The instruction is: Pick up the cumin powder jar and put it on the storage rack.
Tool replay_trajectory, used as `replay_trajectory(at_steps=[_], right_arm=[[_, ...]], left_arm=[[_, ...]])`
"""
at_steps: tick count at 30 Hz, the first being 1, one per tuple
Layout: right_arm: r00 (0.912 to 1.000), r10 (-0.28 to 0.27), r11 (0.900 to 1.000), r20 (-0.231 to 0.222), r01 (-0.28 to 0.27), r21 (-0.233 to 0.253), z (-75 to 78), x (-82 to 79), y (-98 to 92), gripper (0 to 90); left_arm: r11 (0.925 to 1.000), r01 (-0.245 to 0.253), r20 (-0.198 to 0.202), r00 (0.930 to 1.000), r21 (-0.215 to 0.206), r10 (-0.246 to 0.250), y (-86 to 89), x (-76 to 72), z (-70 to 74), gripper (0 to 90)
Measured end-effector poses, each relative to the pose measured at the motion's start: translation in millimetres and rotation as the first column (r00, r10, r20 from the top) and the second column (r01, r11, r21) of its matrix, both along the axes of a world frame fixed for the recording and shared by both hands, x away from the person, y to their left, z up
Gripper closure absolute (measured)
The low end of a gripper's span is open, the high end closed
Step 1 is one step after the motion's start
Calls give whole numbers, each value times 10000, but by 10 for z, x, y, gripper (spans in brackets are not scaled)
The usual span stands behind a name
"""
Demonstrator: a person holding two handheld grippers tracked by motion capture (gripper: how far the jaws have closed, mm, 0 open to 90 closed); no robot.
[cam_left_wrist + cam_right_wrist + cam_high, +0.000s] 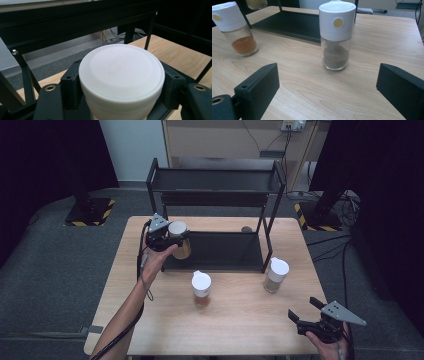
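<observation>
The left gripper [172, 240] is clamped around a spice jar [179, 239] with a white lid [121, 72], holding it just below the cap at the left front corner of the black rack [215, 205]. In the left gripper view the lid sits squarely between the jaws, with the rack's upper shelf [75, 17] crossing above and ahead of it. Whether the jar's base already rests on the lower shelf [220, 251] or hangs a little above it cannot be told from here.

The step in hand looks like placing this jar on the lower shelf. To do it well, keep the jar upright, carry it clear of the corner post, and lower it until the base sits flat on the shelf before loosening the grip. Opening early would let it drop or tip, since the hold is high near the cap. Setting it toward the left end would leave room for the others.

Two more jars wait on the wooden table [240, 320]: one with orange powder [201, 288] in front of the rack's middle, and one with grey-brown powder [337, 35] near the rack's right front leg. The right gripper [306, 311] rests near the table's front right corner with its jaws spread wide and nothing between them, facing the grey-brown jar, well placed to take it next
</observation>
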State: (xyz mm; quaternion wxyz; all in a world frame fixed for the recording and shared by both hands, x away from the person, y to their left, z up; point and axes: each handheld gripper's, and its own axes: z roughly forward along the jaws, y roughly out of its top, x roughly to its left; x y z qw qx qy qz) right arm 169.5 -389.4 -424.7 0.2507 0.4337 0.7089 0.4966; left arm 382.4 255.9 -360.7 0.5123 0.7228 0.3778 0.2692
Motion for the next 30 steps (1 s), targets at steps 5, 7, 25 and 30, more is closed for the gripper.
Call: replay_trajectory(at_steps=[5,7,25,30], right_arm=[[10000,25,10000,8,-25,-9,0,0,1,49],[10000,20,10000,8,-20,-11,2,-1,2,49],[10000,49,10000,-25,-49,48,-5,7,-6,51],[10000,53,10000,-39,-53,66,-6,10,-9,51]], left_arm=[[9994,-324,-122,9994,-109,323,-49,70,-123,322],[9992,-405,-203,9990,-72,403,-66,97,-165,322],[9970,-756,-563,9955,132,763,-218,250,-415,322],[9972,-751,-696,9948,-21,748,-231,274,-474,322]])
